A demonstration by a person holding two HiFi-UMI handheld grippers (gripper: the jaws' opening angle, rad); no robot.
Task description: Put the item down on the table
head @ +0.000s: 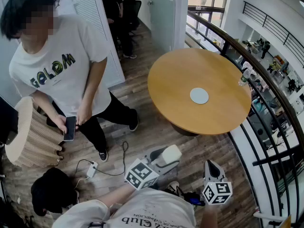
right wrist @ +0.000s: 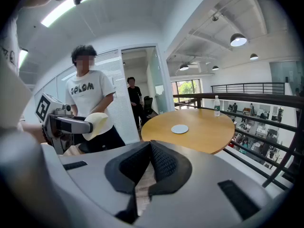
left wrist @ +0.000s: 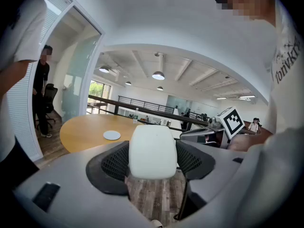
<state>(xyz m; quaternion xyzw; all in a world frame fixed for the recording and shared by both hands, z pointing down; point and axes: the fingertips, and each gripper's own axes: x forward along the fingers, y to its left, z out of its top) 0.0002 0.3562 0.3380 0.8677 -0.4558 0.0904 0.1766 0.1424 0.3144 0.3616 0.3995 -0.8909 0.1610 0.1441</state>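
A cream-white rounded block (head: 171,153) sits between the jaws of my left gripper (head: 167,157), which is shut on it. In the left gripper view the block (left wrist: 153,148) fills the gap between the black pads (left wrist: 114,163). It hangs over the wooden floor, short of the round wooden table (head: 180,80). My right gripper (head: 212,165) is beside the left one, and its jaws meet at the tips (right wrist: 151,151) with nothing between them. From the right gripper view the block (right wrist: 97,124) shows at the left, held in the left gripper.
On the table lie a white disc (head: 199,95) and, at its far edge, a water bottle (head: 243,77). A dark railing (head: 266,99) runs along the right. A person in a white T-shirt (head: 61,65) stands left holding a phone; a cable and power strip (head: 92,169) lie on the floor.
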